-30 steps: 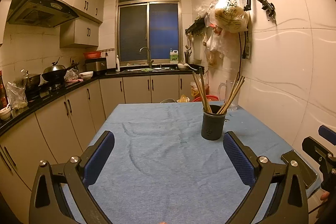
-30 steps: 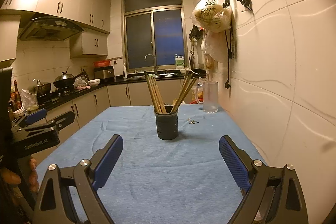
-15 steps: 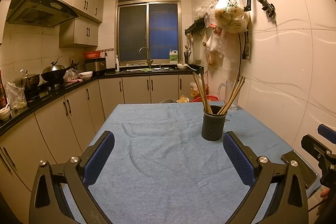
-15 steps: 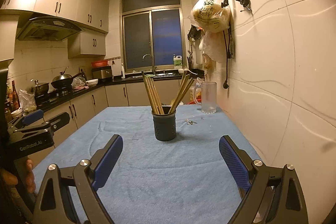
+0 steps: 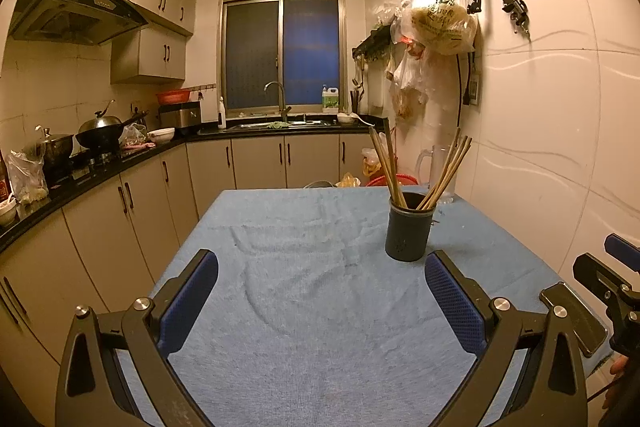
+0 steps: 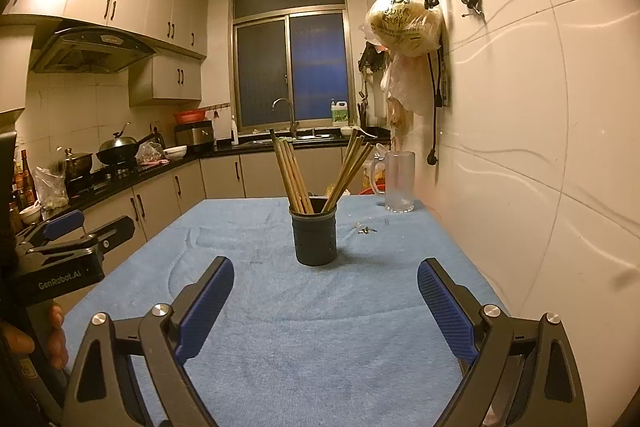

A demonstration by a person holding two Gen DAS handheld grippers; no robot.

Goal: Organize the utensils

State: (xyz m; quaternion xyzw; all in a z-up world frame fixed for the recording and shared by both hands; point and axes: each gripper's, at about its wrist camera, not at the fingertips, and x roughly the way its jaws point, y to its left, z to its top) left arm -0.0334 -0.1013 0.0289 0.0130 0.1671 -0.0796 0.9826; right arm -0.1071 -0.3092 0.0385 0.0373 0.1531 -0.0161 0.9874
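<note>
Hovering: left gripper [image 5: 321,291], right gripper [image 6: 325,301] | fingers spread wide, empty | chopsticks [image 6: 294,179] in holder [image 6: 314,237]

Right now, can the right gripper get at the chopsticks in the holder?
Probably yes. The right gripper is open and faces the holder head-on over bare cloth; the chopsticks stand clear above the rim.
</note>
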